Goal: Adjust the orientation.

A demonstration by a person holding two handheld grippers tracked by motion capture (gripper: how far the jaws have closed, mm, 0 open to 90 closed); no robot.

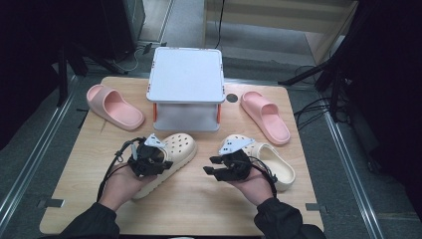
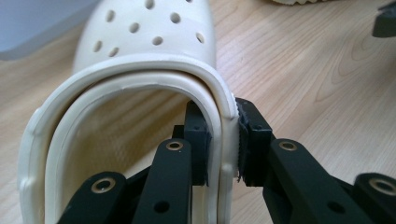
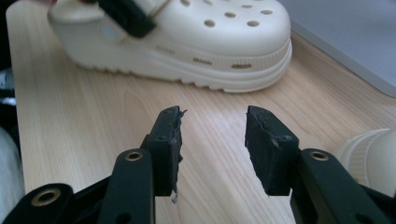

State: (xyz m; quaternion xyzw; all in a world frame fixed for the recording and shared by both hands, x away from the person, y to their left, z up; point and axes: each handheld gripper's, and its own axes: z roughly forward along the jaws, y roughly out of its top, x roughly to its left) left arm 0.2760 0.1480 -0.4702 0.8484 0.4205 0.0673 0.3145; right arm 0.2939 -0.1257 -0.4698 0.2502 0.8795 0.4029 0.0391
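I can't read any text, label, brand, number or sign from here. There is a line of raised marks along the side of the cream clog (image 3: pixel 187 42) in the right gripper view, but it is too small and blurred for me to make out.
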